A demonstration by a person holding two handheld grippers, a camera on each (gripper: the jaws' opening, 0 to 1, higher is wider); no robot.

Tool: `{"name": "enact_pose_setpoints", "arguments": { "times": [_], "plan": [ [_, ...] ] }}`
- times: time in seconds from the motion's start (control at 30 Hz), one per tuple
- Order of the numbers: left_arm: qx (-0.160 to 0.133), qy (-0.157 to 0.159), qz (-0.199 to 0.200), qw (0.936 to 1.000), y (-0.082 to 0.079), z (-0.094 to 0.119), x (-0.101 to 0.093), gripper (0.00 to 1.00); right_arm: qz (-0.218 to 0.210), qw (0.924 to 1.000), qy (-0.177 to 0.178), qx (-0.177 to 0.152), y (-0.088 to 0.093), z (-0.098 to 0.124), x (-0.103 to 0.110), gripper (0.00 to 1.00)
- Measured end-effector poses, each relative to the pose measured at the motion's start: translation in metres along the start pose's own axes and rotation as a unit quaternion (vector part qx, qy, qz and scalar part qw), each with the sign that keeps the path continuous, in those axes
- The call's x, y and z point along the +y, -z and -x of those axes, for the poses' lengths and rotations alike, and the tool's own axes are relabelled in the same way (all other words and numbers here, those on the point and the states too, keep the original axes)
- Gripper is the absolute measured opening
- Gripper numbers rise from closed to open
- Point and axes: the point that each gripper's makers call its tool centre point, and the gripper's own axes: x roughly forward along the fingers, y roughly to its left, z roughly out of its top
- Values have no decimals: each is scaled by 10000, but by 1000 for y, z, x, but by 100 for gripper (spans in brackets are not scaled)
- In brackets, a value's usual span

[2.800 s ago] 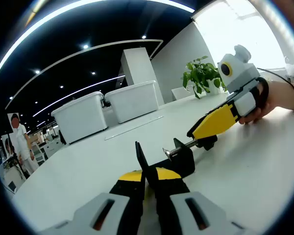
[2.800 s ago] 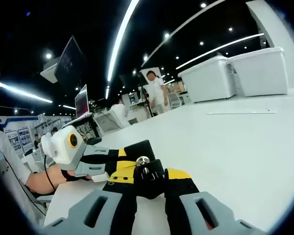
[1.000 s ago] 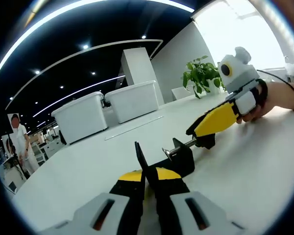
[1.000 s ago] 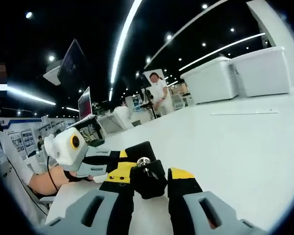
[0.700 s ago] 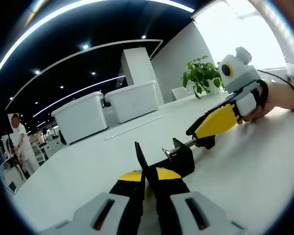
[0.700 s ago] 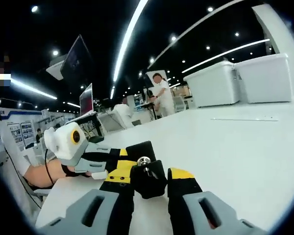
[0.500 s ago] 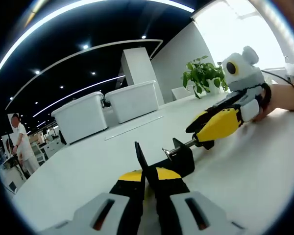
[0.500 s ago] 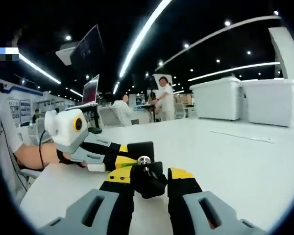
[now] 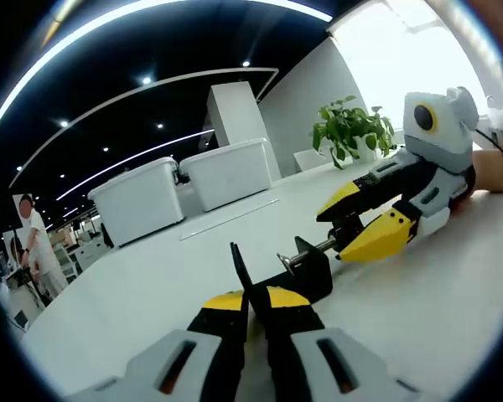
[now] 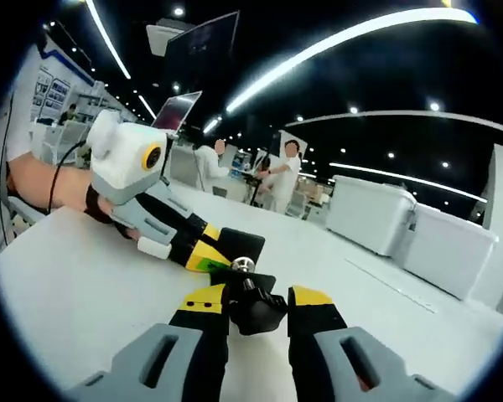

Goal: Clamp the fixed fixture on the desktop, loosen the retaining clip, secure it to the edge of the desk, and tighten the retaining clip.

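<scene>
A black clamp fixture rests on the white desk. My left gripper is shut on its thin upright plate. A threaded screw runs from the fixture's body to the right. My right gripper comes in from the right, rolled over, with its yellow-tipped jaws on either side of the screw's end. In the right gripper view, my right gripper is shut on the black knob. Behind the knob, the left gripper holds the fixture.
Two white lidded bins and a potted plant stand at the desk's far side. A thin strip lies on the desk. A hand holds the right gripper. People stand in the background beyond the desk.
My right gripper has rolled about its axis while staying on the knob, so its view has tilted. The left gripper and the fixture have stayed in place.
</scene>
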Motion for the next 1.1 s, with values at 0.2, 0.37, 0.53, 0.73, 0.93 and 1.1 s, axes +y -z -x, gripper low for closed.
{"name": "enact_pose_setpoints", "arguments": {
  "times": [0.2, 0.37, 0.53, 0.73, 0.93, 1.1],
  "plan": [
    [7, 2, 3, 10000, 0, -1, 0, 8, 7, 10000, 47, 70, 2, 0, -2, 27],
    [5, 0, -1, 10000, 0, 0, -1, 8, -923, 9956, -73, -116, -5, 5, -6, 27],
    [6, 1, -1, 10000, 0, 0, -1, 8, -2540, 9657, -67, -540, -14, 15, -31, 27],
    [5, 0, -2, 10000, 1, 0, 0, 8, -3796, 9225, -548, -428, -10, 16, -29, 22],
    [5, 2, -1, 10000, 1, 0, 0, 8, -3552, 9323, -670, 137, 4, 9, -10, 20],
    [5, 4, 0, 10000, 1, 0, 0, 8, -3482, 9349, -667, 166, 5, 8, -7, 20]
  ]
}}
